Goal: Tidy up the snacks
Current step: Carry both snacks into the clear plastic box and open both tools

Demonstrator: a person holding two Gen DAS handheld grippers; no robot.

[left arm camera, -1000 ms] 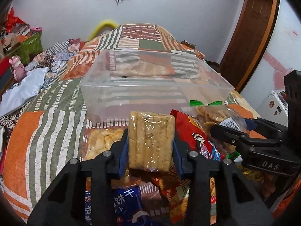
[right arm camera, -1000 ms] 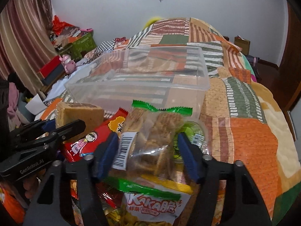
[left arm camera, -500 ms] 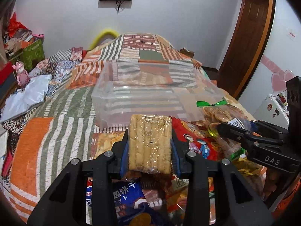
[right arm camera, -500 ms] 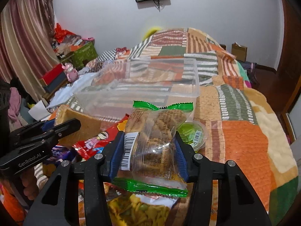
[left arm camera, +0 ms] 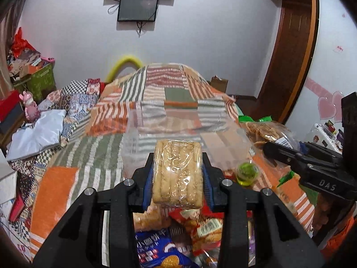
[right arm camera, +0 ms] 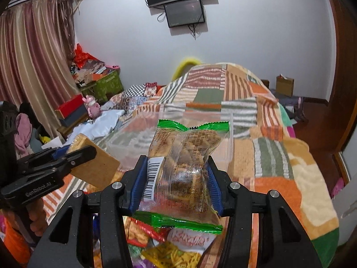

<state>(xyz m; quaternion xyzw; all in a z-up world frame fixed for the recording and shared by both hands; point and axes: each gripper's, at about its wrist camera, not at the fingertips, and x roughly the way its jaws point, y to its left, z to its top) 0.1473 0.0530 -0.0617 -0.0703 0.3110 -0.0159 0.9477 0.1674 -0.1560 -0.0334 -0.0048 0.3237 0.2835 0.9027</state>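
Note:
My left gripper (left arm camera: 177, 176) is shut on a clear-wrapped pack of tan biscuit sticks (left arm camera: 177, 174), held above the snack pile (left arm camera: 178, 234). My right gripper (right arm camera: 176, 178) is shut on a clear bag of brown crackers with green ends (right arm camera: 185, 156). Both are raised in front of a clear plastic bin (left arm camera: 178, 131) that stands on the patchwork bed; the bin also shows in the right wrist view (right arm camera: 200, 120). The right gripper appears at the right of the left wrist view (left arm camera: 312, 165), and the left gripper at the left of the right wrist view (right arm camera: 51, 167).
A small green jelly cup (left arm camera: 246, 173) lies on the quilt (left arm camera: 89, 156) right of the bin. Loose snack packets lie under both grippers (right arm camera: 169, 245). Boxes and clutter stand at the left (right arm camera: 98, 82). A wooden door (left arm camera: 290, 55) is at the right.
Both grippers have risen with their packets, away from the snack pile. The bin and the pile now look lower and farther off.

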